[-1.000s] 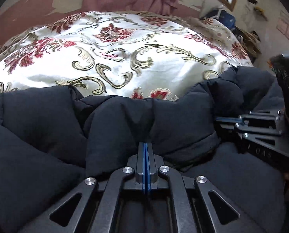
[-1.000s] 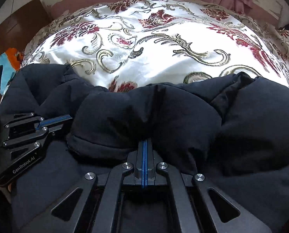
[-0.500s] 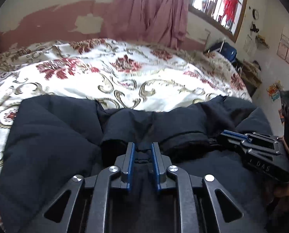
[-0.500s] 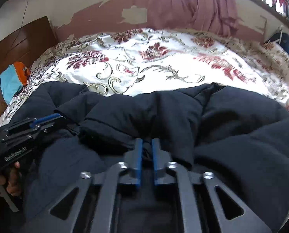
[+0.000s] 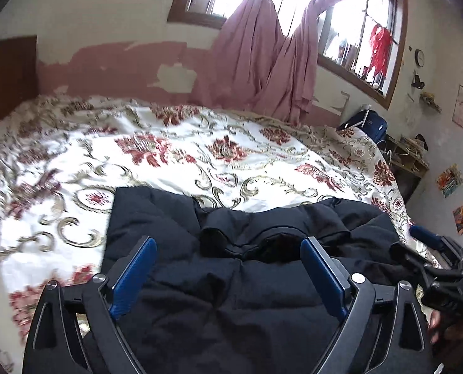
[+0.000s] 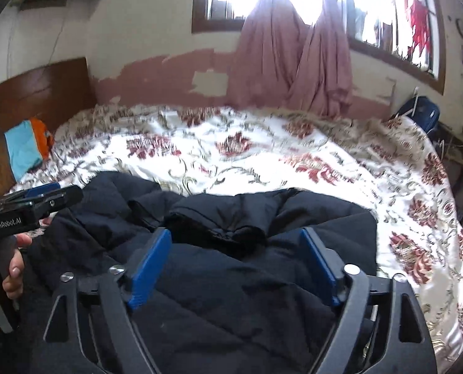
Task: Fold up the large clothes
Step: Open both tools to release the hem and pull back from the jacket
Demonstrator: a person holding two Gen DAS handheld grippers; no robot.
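Jacket on bed; both grippers' jaws opening, gripping nothing.

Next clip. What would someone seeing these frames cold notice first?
A puffy black jacket lies bunched at the bed's near edge, on a white bedspread with red flowers. Both the left gripper and right gripper hover over it, jaws opening, nothing between them. Behind, pink curtains hang at bright windows.

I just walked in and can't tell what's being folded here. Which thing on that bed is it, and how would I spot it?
Start at the big bed, covered by a white bedspread with red flowers and gold scrolls. On its near edge, in front of the pink curtains, lies a puffy black jacket, folded over itself. It is the only dark, plain item there; the blue and orange cloth sits by the headboard.
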